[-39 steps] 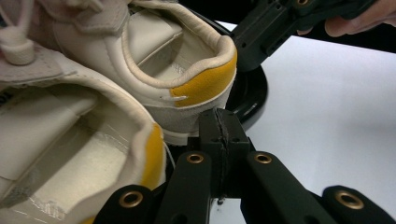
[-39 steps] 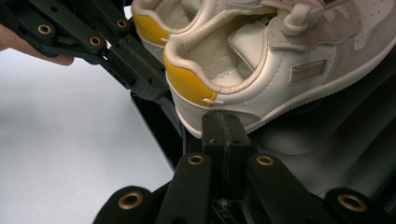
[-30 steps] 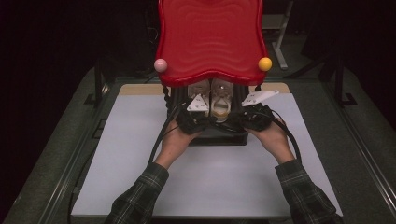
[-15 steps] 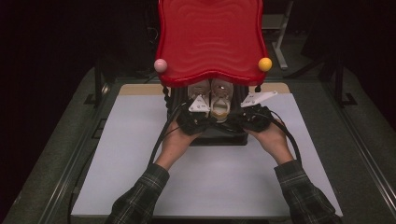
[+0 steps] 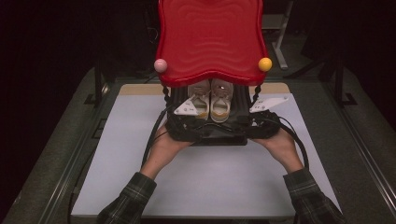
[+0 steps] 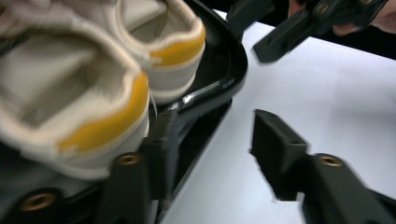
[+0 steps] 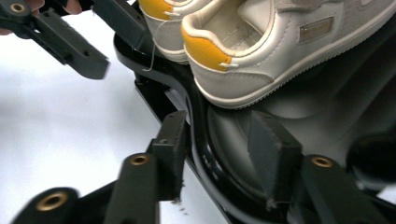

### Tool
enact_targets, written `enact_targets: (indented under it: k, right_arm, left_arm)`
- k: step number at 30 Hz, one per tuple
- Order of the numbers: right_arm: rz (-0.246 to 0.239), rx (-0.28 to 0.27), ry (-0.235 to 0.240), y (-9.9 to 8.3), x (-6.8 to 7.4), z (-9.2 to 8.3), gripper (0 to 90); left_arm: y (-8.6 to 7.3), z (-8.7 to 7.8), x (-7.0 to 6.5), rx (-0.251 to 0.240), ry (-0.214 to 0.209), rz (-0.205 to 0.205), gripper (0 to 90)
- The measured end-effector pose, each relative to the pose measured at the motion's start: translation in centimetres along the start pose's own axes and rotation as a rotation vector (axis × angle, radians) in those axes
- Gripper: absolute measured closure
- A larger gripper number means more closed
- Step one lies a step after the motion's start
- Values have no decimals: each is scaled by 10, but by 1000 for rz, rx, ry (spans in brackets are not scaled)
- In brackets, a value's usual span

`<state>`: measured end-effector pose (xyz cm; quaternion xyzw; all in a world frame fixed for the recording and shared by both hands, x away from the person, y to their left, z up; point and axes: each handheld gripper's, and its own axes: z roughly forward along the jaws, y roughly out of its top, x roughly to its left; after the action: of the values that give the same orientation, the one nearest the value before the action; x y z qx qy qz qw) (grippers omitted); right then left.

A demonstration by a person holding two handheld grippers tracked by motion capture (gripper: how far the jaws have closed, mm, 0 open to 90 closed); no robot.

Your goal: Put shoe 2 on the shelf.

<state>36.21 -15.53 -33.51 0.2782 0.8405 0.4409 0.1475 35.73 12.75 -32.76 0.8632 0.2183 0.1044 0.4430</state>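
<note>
Now both tools (image 6: pixel 210 154) (image 7: pixel 224 154), jaws just parted, straddle the black tray's rim (image 7: pixel 196 116).

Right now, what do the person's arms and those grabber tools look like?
Each hand-held gripper, left and right, is black, with two blocky black jaws fixed by brass-coloured screws, a pale three-cornered plate on top and a black cable trailing back. The sleeves are dark green plaid.
</note>
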Motion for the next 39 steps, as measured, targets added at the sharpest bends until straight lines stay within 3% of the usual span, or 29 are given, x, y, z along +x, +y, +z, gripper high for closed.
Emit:
enact_targets:
  k: [5,10,11,16,17,19,20,21,26,31,34,39]
  right_arm:
    - [5,-14,5,-7,3,-8,474]
    - [24,-21,15,-18,6,-17,434]
    - [39,-9,15,-23,6,-20,404]
    - [57,4,-27,-39,8,-30,332]
    - [57,4,-27,-39,8,-30,332]
    - [75,19,-43,-52,7,-34,299]
    - [75,19,-43,-52,7,-34,299]
    - [94,29,-54,-60,6,-37,281]
    - [133,54,-94,-83,3,-44,247]
    - [164,71,-133,-102,0,-48,200]
    - [193,108,-175,-121,-1,-50,152]
    - [205,154,-208,-145,-2,-49,128]
  left_arm:
    - [-15,-14,-3,2,19,-11,385]
    - [-38,-32,-5,20,42,-29,344]
    - [-50,-39,-6,14,53,-45,336]
    - [-83,-54,-4,25,91,-77,289]
    - [-83,-54,-4,25,91,-77,276]
    - [-102,-63,-3,38,116,-105,258]
    - [-102,-63,-3,38,116,-105,244]
    - [-115,-68,-2,51,129,-117,231]
    - [-143,-79,-3,111,170,-140,187]
    - [-161,-82,-5,158,179,-153,170]
    - [-174,-83,-6,198,189,-145,160]
    - [-186,-87,-4,197,193,-150,149]
